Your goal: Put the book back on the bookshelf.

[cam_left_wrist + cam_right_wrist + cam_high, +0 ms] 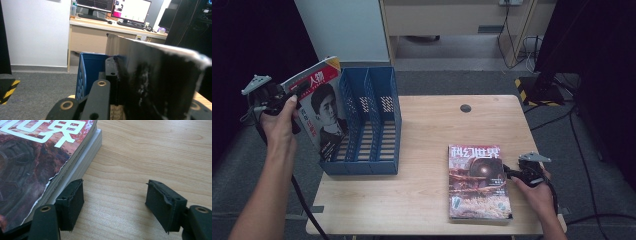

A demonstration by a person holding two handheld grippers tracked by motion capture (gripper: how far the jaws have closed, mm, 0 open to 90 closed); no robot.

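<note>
1. Above the table, high view: your left gripper (301, 90) is clamped on the red-and-white portrait-cover magazine (319, 107), held upright and tilted just beside the left wall of the blue plastic three-slot file rack (384, 95). Your right gripper (508, 171) sits at the right edge of the dark sci-fi cover magazine stack (478, 182) lying flat on the light wooden table (432, 135).
2. Left gripper view: jaws pinch the magazine's (160, 82) edge tight; rack (91, 68) just behind. Thin, floppy, glossy, probably slippery; grip near the spine so it won't sag.
3. Right gripper view: jaws half open, nothing between, on bare table (140, 157); one pad touches the stack's (37, 162) side.
</note>
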